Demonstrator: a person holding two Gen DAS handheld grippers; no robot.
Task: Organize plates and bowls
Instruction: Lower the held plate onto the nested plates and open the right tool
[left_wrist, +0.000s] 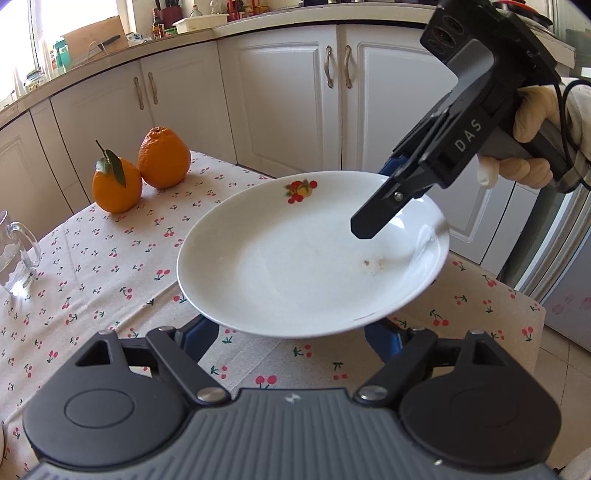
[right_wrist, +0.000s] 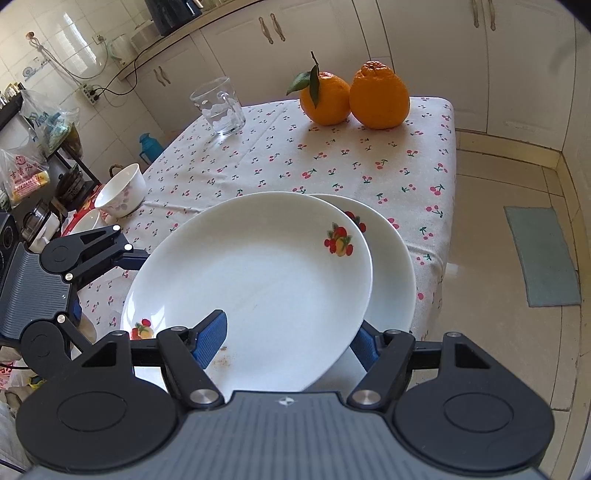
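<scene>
White glossy fruit-print plate (right_wrist: 255, 284) fills the right wrist view's centre, its rim pinched by the right gripper (right_wrist: 284, 341), one ribbed blue finger (right_wrist: 210, 341) above. It overlaps a second plate (right_wrist: 391, 273) on cherry-print tablecloth (right_wrist: 332, 155). Left gripper (left_wrist: 291, 338), lower frame, gapes wide beneath it.

A glossy white ceramic plate (right_wrist: 258, 280) with small red-and-yellow fruit decals near its rim sits tilted, overlapping a second white ceramic plate (right_wrist: 391, 273) of the same pattern that lies beneath it and pokes out to the right; brown crumbs mark the upper plate's inner surface. Both are at the near edge of the cherry-print tablecloth. At the table's left edge stands an upright white ceramic bowl (right_wrist: 122, 192) with a faint purple floral print, beside a smaller white dish (right_wrist: 86, 220).
</scene>
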